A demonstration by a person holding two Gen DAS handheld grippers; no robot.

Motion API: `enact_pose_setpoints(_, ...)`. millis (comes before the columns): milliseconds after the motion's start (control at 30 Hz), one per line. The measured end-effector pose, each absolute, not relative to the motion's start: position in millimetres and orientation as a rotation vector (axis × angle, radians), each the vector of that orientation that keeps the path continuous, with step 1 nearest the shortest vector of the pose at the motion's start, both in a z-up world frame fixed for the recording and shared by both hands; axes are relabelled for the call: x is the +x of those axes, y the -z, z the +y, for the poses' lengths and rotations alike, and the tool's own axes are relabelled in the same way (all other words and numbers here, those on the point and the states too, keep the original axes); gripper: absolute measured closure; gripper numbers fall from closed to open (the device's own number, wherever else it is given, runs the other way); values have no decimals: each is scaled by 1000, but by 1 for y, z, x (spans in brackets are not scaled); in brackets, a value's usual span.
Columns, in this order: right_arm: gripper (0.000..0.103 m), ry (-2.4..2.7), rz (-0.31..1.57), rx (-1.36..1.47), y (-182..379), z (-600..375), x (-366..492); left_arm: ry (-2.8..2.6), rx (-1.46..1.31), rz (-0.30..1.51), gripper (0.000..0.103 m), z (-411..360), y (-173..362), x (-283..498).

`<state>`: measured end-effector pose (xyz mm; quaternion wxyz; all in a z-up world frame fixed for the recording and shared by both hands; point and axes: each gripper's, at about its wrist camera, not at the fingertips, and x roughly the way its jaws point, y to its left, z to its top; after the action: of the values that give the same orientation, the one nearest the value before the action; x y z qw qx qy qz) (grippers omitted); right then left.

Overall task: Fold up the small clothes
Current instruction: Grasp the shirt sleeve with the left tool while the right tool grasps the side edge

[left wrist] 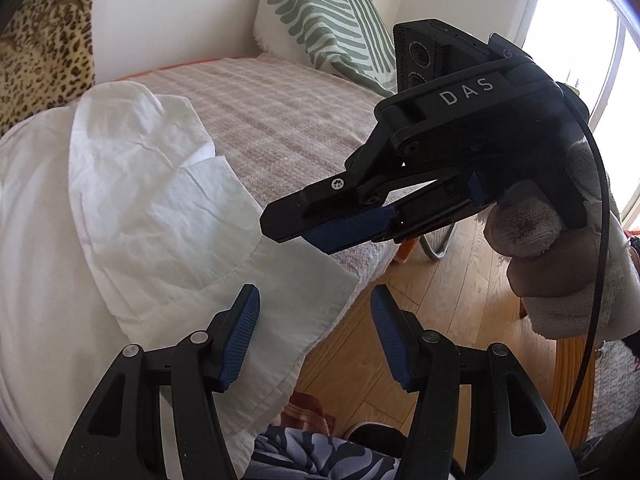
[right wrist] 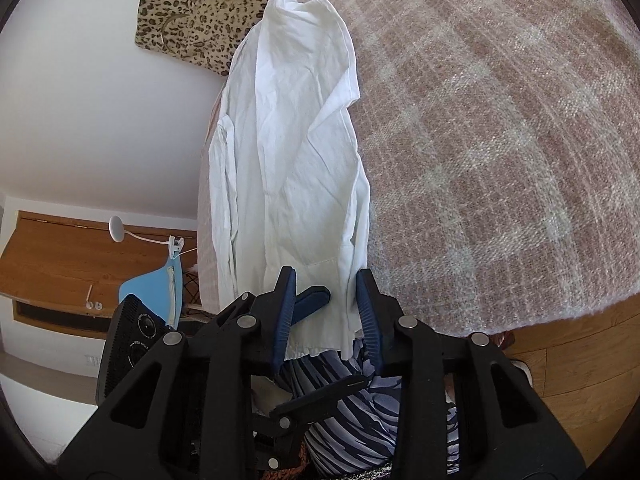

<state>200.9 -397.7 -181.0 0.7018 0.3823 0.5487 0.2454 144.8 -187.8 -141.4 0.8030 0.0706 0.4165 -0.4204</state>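
From our left wrist view, the left gripper (left wrist: 314,336) is spread wide and holds nothing, hovering over the white shirt's (left wrist: 120,216) hem at the bed's (left wrist: 280,120) near edge. The right gripper (left wrist: 320,232) sits just above that hem; can't tell its grip here.

Right wrist view: the right gripper (right wrist: 326,312) is released, straddling the shirt's (right wrist: 288,152) near end along the bed's (right wrist: 500,140) left edge, leopard pillow (right wrist: 200,12) beyond.

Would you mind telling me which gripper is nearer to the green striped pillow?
Right. The right gripper is out over the bed's edge, closer to the green striped pillow; the left gripper sits farther back, over the white shirt's hem.
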Motion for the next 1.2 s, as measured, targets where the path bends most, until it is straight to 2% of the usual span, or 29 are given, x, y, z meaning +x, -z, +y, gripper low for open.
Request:
enact_pose_setpoints(167,69,-573,1230,893,181,-398,207,864,172,857,46,-193,145,143)
enact_pose_setpoints(233,69,-575,1231,904,181,-396,210,845,179,840,51,-194,145,142)
enact_pose_setpoints(400,69,-608,1222,918,177,-395,211,827,89,842,92,-181,145,155)
enact_pose_setpoints(433,69,-609,1220,921,175,-397,211,829,58,855,95,-176,146,160)
enact_pose_setpoints(600,69,-525,1152,851,154,-417,227,861,-25,873,97,-165,142,166)
enact_pose_setpoints(767,68,-418,1092,780,136,-442,278,867,-103,837,97,-148,124,163)
enact_pose_setpoints(900,61,-375,1072,683,127,-434,330,860,-170,807,97,-130,109,165)
enact_pose_setpoints(967,55,-355,1081,647,129,-429,351,858,-200,800,97,-122,104,167)
enact_pose_setpoints(1200,57,-343,1104,670,152,-407,395,854,-288,802,97,-108,101,167)
